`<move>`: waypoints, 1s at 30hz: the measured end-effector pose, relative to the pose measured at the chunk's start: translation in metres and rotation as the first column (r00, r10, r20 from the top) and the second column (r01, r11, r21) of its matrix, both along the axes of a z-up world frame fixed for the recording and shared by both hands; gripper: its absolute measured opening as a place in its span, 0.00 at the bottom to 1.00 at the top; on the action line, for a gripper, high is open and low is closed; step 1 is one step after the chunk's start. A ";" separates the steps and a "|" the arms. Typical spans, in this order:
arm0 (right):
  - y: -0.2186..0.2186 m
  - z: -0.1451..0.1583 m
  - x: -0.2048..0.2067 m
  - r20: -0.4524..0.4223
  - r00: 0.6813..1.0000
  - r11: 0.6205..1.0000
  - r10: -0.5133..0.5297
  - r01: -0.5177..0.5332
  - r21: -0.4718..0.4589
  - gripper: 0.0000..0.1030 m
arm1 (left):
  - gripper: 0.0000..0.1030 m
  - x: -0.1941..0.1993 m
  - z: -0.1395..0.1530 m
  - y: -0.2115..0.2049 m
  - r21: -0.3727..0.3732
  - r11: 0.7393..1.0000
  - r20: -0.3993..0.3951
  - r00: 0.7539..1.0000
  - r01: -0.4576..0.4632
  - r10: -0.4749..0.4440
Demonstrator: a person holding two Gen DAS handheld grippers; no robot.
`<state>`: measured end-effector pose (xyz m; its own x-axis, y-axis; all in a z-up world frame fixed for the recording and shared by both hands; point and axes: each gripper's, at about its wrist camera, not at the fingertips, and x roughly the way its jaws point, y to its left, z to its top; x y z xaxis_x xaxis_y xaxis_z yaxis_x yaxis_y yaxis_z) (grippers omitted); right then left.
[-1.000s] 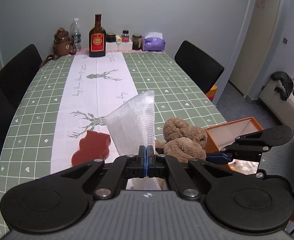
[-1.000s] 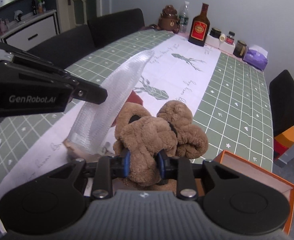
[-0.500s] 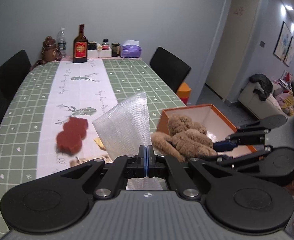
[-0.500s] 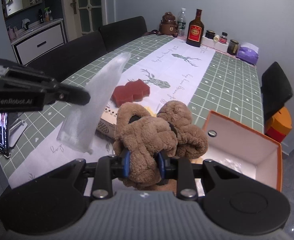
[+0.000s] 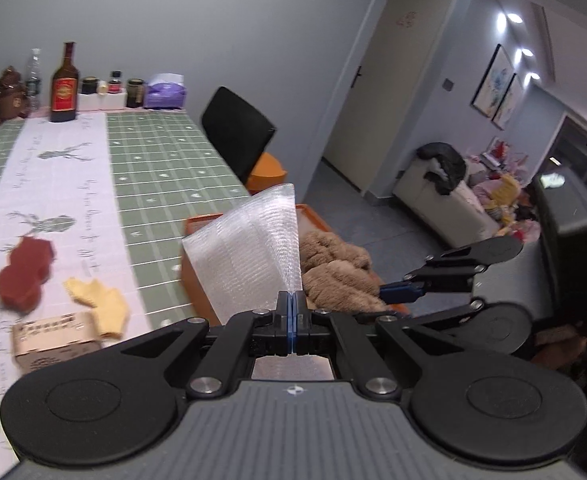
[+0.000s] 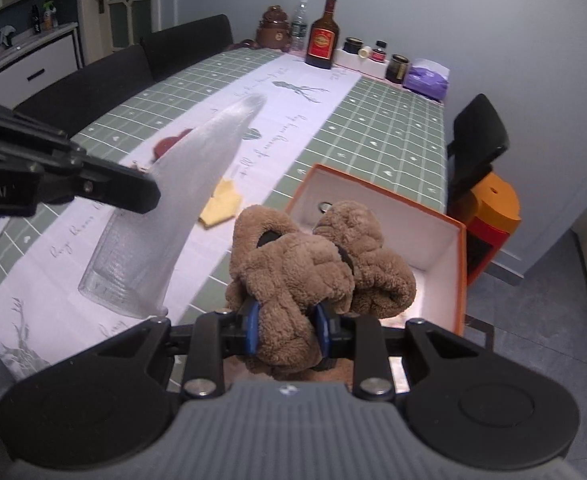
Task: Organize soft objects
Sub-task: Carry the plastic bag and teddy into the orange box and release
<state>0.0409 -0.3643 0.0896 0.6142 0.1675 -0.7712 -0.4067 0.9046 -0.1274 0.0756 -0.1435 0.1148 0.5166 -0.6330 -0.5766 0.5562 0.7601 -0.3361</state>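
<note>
Dim, cool indoor light. Ceiling spotlights (image 5: 514, 18) glare at the left wrist view's upper right. Fisheye distortion bends both views' edges. The foam mesh sleeve (image 6: 173, 216) is motion-blurred.

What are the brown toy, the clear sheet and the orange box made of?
Brown toy: plush fabric, matte, with a fuzzy, knotted pile.
Clear sheet: looks like translucent plastic wrap with a fine grid texture, possibly bubble wrap; it holds a fanned shape.
Orange box: probably rigid cardboard, with thin straight walls, orange outside and matte white inside.
</note>
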 end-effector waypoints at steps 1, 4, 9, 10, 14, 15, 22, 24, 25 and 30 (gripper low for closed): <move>-0.004 0.000 0.002 0.001 1.000 1.000 -0.007 0.007 -0.014 0.27 | 0.00 0.004 0.001 -0.007 -0.014 1.000 -0.008 1.000 0.009 -0.009; -0.016 0.001 0.011 -0.001 1.000 0.999 -0.026 0.026 -0.047 0.27 | 0.00 0.018 0.003 -0.029 -0.027 0.999 -0.003 1.000 0.020 -0.021; -0.035 -0.001 0.034 -0.004 0.999 0.996 -0.055 0.054 -0.075 0.27 | 0.00 0.052 -0.002 -0.062 0.047 0.999 0.032 0.999 -0.008 0.006; -0.037 -0.002 0.039 -0.005 0.998 0.995 -0.060 0.059 -0.082 0.27 | 0.00 0.060 -0.005 -0.067 0.073 0.997 0.038 0.999 -0.018 0.015; -0.044 -0.013 0.064 -0.014 0.997 0.992 -0.073 0.072 -0.101 0.28 | 0.00 0.093 -0.028 -0.082 0.191 0.981 0.000 0.999 -0.041 0.042; -0.043 -0.017 0.072 -0.016 0.997 0.992 -0.072 0.070 -0.108 0.28 | 0.00 0.099 -0.035 -0.084 0.222 0.974 -0.011 0.999 -0.036 0.039; -0.044 -0.045 0.122 -0.078 0.993 0.994 -0.086 0.080 -0.079 0.29 | 0.00 0.130 -0.082 -0.093 0.328 0.944 -0.117 0.993 0.025 0.014; -0.044 -0.053 0.136 -0.090 0.992 0.994 -0.086 0.079 -0.078 0.29 | 0.00 0.136 -0.091 -0.095 0.339 0.940 -0.134 0.991 0.039 0.007; -0.043 -0.055 0.142 -0.095 0.991 0.993 -0.089 0.081 -0.082 0.29 | 0.00 0.138 -0.095 -0.096 0.342 0.938 -0.147 0.989 0.049 0.003; -0.044 -0.073 0.166 -0.144 0.984 0.992 -0.101 0.090 -0.083 0.30 | 0.00 0.147 -0.109 -0.102 0.368 0.928 -0.176 0.984 0.062 0.004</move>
